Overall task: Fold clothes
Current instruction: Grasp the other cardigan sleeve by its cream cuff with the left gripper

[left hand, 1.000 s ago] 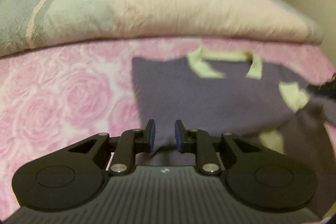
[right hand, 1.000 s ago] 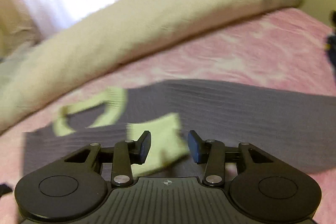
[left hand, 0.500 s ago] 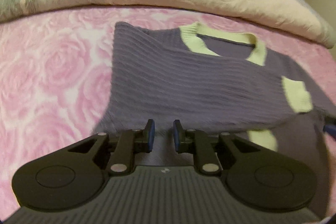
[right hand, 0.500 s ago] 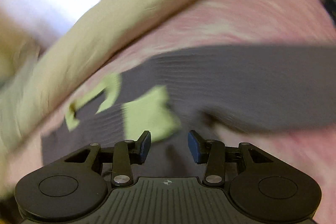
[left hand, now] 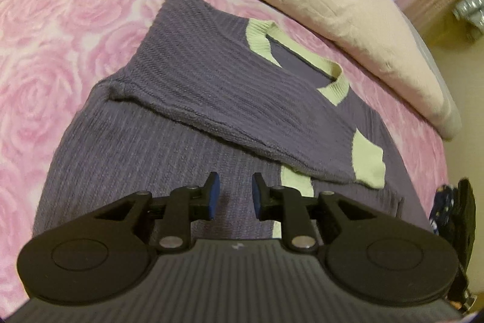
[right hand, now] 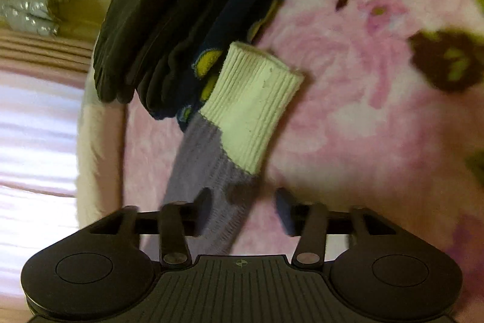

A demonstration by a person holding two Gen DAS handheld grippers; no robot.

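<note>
The right tool [right hand: 242, 209] had just been opening, jaws apart astride the purple sweater's [left hand: 169, 147] unfolded sleeve [right hand: 208, 171] — best gripped near the pale cuff [right hand: 252, 108]. The left tool [left hand: 233, 196], narrowly apart, hovered empty over the sweater on the bed [left hand: 60, 20]; dark clothes [right hand: 169, 20] crowded the cuff — open bedding lay opposite.

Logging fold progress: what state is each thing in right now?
Sweater: flat on bedspread, one sleeve folded across.
Folded sleeve: lies diagonally over body.
Other sleeve: unfolded, between right pads.
Left hand-held gripper: narrowly open, empty.
Right hand-held gripper: open, jaws just widened.
Dark clothes: heaped, unfolded.
</note>
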